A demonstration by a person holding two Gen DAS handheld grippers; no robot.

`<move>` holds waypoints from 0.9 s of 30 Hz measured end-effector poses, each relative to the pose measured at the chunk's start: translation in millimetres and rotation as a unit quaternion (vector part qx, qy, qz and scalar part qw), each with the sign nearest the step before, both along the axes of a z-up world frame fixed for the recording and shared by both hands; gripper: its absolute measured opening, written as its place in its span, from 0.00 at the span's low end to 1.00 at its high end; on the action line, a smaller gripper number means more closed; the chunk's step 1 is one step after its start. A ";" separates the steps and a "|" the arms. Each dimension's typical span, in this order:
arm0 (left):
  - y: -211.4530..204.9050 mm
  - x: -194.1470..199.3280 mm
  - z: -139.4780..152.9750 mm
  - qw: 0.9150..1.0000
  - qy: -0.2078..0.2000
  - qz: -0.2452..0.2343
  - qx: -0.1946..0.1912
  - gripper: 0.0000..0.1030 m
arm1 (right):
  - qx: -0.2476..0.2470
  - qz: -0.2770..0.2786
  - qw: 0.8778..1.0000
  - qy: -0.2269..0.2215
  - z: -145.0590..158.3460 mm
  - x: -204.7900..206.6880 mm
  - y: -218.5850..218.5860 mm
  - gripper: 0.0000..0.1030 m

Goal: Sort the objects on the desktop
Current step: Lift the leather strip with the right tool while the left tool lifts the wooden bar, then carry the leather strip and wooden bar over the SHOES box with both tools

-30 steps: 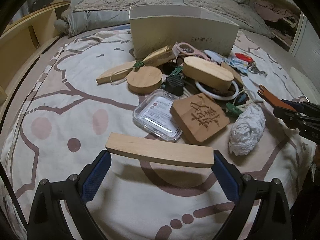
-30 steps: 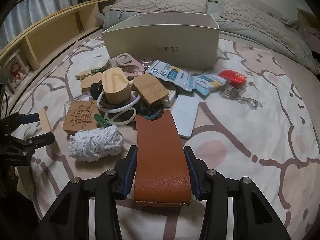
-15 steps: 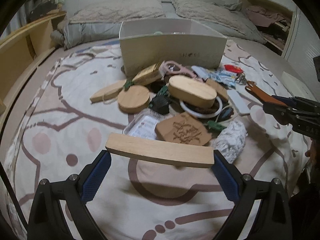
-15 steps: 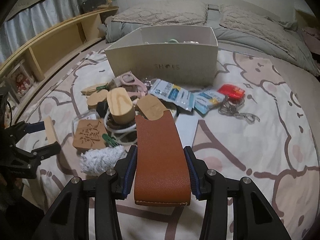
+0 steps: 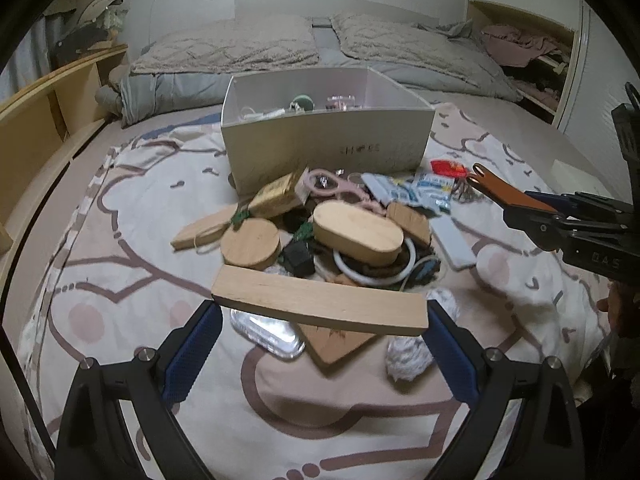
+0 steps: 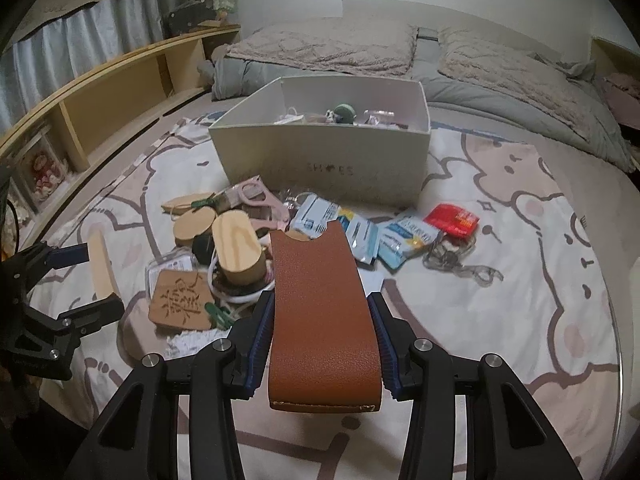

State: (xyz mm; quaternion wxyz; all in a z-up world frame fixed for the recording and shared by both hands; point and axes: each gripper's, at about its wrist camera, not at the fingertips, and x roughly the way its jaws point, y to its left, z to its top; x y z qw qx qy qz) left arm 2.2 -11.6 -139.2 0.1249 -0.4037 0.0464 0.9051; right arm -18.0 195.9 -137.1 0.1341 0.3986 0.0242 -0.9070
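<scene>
Your left gripper (image 5: 320,312) has its blue pads wide apart but pressed on both ends of the long wood bar (image 5: 318,306), so the bar is clamped lengthwise & hangs in the air above the pile. Your right gripper (image 6: 320,336) is squeezed tight on the sides of the brown leather case (image 6: 320,312), which sticks out fwd toward 12 o'clock with its notched tip up. Under both hands, at about 12 o'clock in each view, sits the messy pile: the oval wood box (image 5: 358,230), the round wood disc (image 5: 250,244), the carved wood block (image 6: 180,300), the clear plastic case (image 5: 266,332), the white cloth ball (image 5: 408,354), the pink scissors (image 6: 256,200) & the snack packs (image 6: 408,240). Past the pile at 12 o'clock is the white shoe box (image 6: 320,160), open on top w/ a few things already inside; that looks like where both held things should go. Watch out: the bar is held only by its two end faces, so a tilt or a bump on the box wall could make it slip & drop onto the pile. The leather is smooth & soft, so it could slide out or fold. Your two hands are close, so going in together could make them knock.
</scene>
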 end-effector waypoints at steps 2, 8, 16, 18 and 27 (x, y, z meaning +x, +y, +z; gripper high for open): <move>1.3 -2.4 6.6 1.000 0.006 0.000 0.001 0.96 | 0.000 -0.002 1.000 0.007 7.6 -3.2 2.8 0.45; 1.3 -12.7 21.8 1.000 0.023 0.001 -0.006 0.96 | -0.005 -0.007 1.000 0.026 32.8 -12.5 9.7 0.45; 3.8 -29.0 45.8 0.999 0.041 0.001 -0.008 0.96 | -0.009 0.006 0.999 0.046 62.7 -27.7 7.4 0.45; 5.6 -33.4 52.9 0.999 0.045 0.001 -0.007 0.96 | -0.008 0.008 0.999 0.050 70.0 -32.0 7.3 0.45; 9.9 -54.1 85.1 0.998 0.064 -0.001 -0.001 0.96 | -0.005 0.010 0.998 0.064 104.9 -52.5 8.9 0.45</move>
